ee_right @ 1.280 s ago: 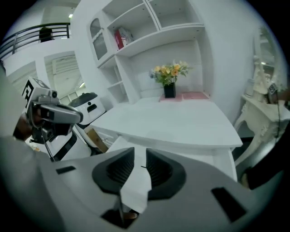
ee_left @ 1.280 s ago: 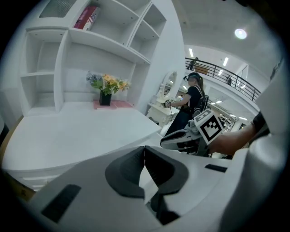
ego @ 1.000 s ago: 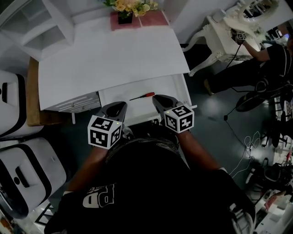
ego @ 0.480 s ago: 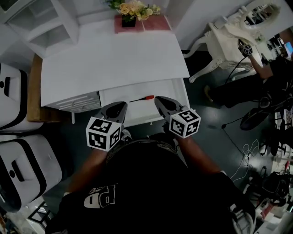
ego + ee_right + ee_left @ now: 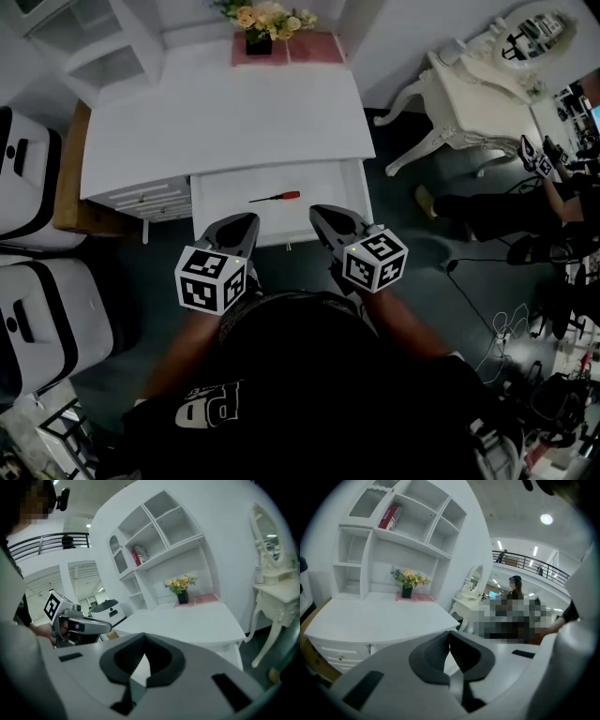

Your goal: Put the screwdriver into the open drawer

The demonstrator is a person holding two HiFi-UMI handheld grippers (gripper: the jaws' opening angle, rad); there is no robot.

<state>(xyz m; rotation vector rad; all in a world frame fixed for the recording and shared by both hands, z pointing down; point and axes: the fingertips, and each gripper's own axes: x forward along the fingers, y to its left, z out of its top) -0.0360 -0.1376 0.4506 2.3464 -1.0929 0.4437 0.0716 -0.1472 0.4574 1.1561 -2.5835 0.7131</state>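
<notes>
We find screwdriver lying inside open drawer, left gripper and right gripper near drawer front, both jaws closed, nothing held

- right gripper: drawn back from the screwdriver. its tip was just beside the red handle a second ago and is now apart from it, nearer the front edge of the drawer. the jaws, a little parted before, now meet with nothing between them.
- left gripper: eased back a little, its tip now closer to the drawer's front edge.
- person in the background: the hand, earlier over the top of the dressing table, is now off that table's right edge, and the body is further to the right.
</notes>
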